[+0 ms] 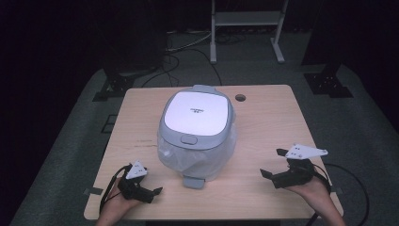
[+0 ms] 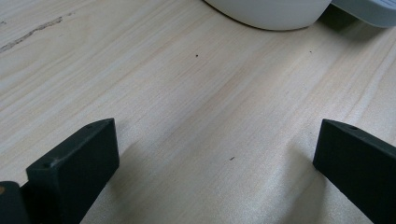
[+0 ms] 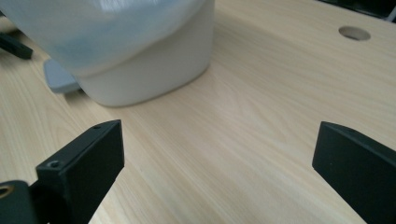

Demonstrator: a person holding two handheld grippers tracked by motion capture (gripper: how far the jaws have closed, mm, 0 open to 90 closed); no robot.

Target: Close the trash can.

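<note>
A: Bin [image 1: 196, 134] first — white body, grey lid, standing upright in the middle of the tabletop [image 1: 263, 117], with a clear plastic liner [image 1: 169, 157] bulging out under the lid rim.

B: How do you reckon it handles?

A: Hard, smooth plastic shell, so stiff but probably slick under the jaws. It looks empty and light; a sideways nudge could slide it. The liner is thin and soft, likely to crumple or tear if pinched hard.

B: Where would you take hold?

A: The grey latch [image 1: 189, 139] at the front of the lid, or the grey foot tab [image 1: 193, 181] at the base on the near side. The rounded walls look too broad for either pair of jaws.

B: And the hands?

A: Left hand-held gripper [image 1: 156, 190] rests low at the near left corner, jaws spread wide over bare wood and pointed towards the bin's base, holding nothing. Right hand-held gripper [image 1: 273, 165] sits at the near right, lifted a little off the wood, jaws likewise wide apart and empty, aimed at the bin's lower wall. Both are well clear of the bin, one on each side.
</note>
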